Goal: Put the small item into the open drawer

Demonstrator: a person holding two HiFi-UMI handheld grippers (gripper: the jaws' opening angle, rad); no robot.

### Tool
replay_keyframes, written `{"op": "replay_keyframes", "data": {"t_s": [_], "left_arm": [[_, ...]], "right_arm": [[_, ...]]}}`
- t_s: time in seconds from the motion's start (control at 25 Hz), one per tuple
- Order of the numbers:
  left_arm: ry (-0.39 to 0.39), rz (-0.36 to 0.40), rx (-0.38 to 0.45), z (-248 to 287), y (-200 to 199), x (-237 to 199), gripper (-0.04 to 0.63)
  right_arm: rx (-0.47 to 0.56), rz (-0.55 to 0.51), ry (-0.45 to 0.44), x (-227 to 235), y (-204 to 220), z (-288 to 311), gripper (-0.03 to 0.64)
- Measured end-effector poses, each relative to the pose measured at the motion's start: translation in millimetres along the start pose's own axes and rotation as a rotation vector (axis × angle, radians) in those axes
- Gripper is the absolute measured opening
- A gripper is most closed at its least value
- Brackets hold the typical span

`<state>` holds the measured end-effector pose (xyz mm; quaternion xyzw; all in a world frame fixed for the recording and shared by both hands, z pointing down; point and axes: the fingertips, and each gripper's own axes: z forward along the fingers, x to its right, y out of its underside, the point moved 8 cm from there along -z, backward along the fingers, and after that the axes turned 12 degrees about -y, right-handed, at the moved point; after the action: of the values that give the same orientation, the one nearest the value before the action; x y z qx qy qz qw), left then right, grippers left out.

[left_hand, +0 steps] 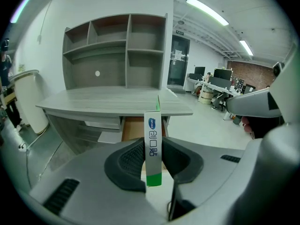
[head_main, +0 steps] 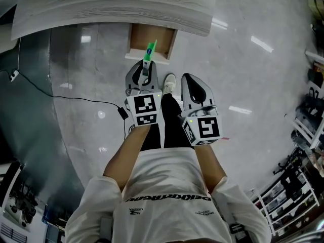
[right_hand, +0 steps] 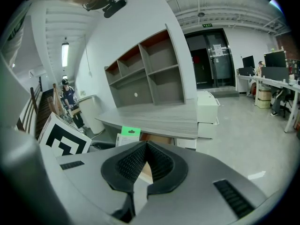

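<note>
- Currently, left gripper (left_hand: pixel 153 150) jaws are clamped on the box (left_hand: pixel 153 125), upright between the pads, top protruding.
- Box sits at the open drawer's (head_main: pixel 142 37) front edge.
- Right gripper (right_hand: pixel 144 149) jaws together, empty.

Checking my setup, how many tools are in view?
2. The left tool, shut on the green-and-white box, is before the open drawer; the right tool, shut and empty, is beside it.

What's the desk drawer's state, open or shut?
Open: the drawer juts out from under the desk, brown inside showing, beyond the small box.
</note>
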<state>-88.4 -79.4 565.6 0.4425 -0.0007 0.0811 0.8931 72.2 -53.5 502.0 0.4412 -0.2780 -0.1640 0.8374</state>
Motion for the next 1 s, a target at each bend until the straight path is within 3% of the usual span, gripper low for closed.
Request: {"op": "replay_keyframes", "data": {"t_s": [1.0], "left_arm": [[-0.041, -0.011, -0.135, 87.3, 59.1, 4.6, 0.100]], "right_arm": [[-0.026, 0.061, -0.018, 25.0, 27.5, 23.1, 0.028]]}}
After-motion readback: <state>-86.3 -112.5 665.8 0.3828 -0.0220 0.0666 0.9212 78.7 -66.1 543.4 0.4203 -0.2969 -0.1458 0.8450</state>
